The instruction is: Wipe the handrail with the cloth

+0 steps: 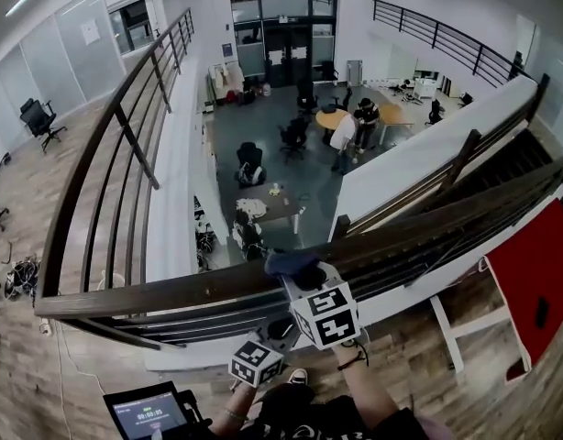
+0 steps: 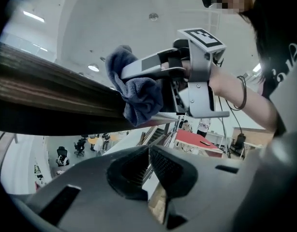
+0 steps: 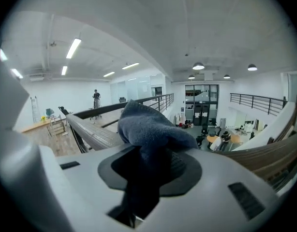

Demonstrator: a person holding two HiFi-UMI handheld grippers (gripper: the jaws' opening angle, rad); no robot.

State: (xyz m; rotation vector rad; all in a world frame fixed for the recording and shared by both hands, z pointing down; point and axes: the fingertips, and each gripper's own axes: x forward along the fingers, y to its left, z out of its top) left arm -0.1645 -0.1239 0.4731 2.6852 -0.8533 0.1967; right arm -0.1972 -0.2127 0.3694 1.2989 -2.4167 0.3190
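The dark wooden handrail (image 1: pixel 171 291) crosses the lower half of the head view, from the left edge up toward the right. It also bends away to the upper centre of the frame. The dark blue cloth (image 1: pixel 293 263) lies on top of this rail, a little right of the centre. The right gripper (image 1: pixel 309 287) is just below it, and its marker cube is turned to the camera.

In the right gripper view the jaws of the right gripper (image 3: pixel 148 163) pinch the cloth (image 3: pixel 151 127). The cloth rises as a bunch in the middle of the frame, and the handrail (image 3: pixel 93 135) runs behind it.

The left gripper (image 1: pixel 277 333) is lower in the head view, under the rail and near the bottom centre. In its own view the jaws of the left gripper (image 2: pixel 150 151) are pressed together at the tips, with nothing between them. Above them the cloth (image 2: pixel 139 93) hangs over the handrail (image 2: pixel 42 91).

A small lit screen (image 1: pixel 146 413) is at the lower left of the head view. A red table (image 1: pixel 529 278) is at the right edge.
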